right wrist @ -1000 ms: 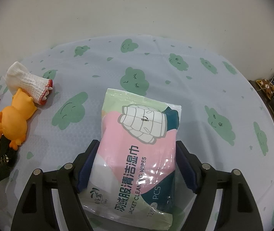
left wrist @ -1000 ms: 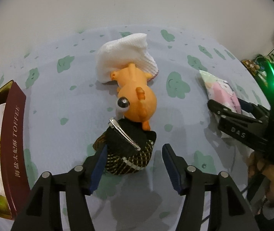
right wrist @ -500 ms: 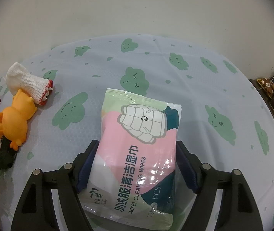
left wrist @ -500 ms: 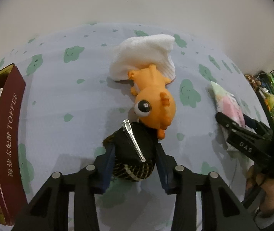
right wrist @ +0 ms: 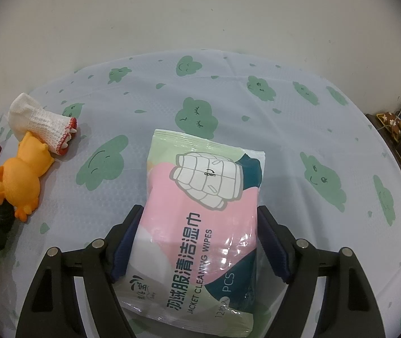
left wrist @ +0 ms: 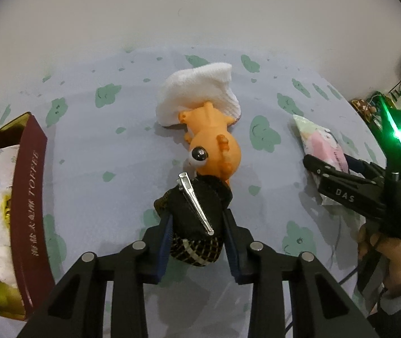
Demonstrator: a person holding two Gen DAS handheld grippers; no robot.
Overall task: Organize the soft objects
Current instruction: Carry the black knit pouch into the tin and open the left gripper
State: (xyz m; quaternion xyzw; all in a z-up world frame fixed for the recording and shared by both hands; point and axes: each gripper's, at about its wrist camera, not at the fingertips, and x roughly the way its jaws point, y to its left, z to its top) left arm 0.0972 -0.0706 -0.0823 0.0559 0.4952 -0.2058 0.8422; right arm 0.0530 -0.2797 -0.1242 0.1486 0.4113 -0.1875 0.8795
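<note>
The left gripper (left wrist: 197, 235) has just been closing and now clamps a black hair bow (left wrist: 193, 219), mesh-edged with a shiny metal clip, on the cloud-print tablecloth (left wrist: 93, 152). Touching the bow lies a smooth orange rubber toy (left wrist: 214, 149), partly over a ribbed white cloth (left wrist: 197, 93). The right gripper (right wrist: 200, 245) brackets a glossy wipes pack (right wrist: 200, 214); its pads seem to press the sides. A maroon toffee tin (left wrist: 28, 197) holds fluffy items.

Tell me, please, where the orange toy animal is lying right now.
In the left wrist view the orange toy animal lies mid-table, its far end on the white cloth and its near end touching the black hair clip.
</note>
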